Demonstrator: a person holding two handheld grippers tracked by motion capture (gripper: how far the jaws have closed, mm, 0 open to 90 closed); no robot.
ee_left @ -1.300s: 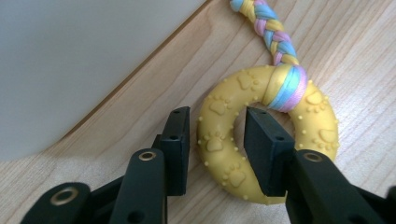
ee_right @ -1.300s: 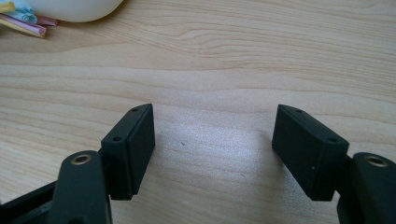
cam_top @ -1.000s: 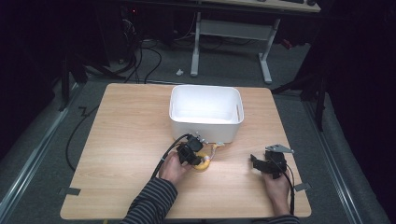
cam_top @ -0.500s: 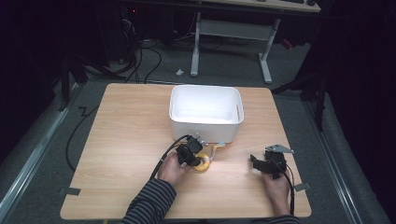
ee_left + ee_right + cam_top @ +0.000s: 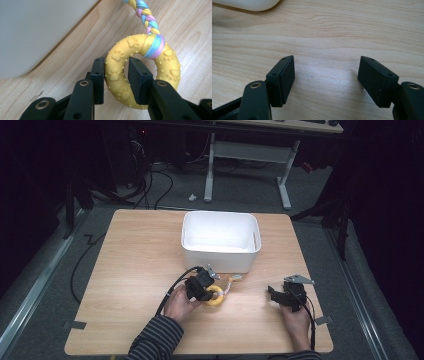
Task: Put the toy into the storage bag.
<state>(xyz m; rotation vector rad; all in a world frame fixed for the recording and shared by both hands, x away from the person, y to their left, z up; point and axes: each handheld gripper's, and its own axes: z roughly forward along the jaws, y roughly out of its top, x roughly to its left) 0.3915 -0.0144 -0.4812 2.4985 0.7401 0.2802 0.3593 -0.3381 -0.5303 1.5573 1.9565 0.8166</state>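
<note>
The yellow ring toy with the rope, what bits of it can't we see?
- Ring toy, left gripper view: its lower part is hidden behind the left hand-held gripper.
- Rope, left gripper view: cut off by the top edge.
- Rope's far end, high view: too small to make out.

Pale wooden tabletop (image 5: pixel 135 255) on grey carpet; desk legs (image 5: pixel 285 180) and tangled cables (image 5: pixel 160 180) beyond, in darkness.

High view looked forward and down from above the person's side, taking in the whole table (image 5: pixel 135 270). Both gripper views sat close over the wood, each looking along its own jaws. All three shared the white bin (image 5: pixel 220 242) and tabletop.
</note>
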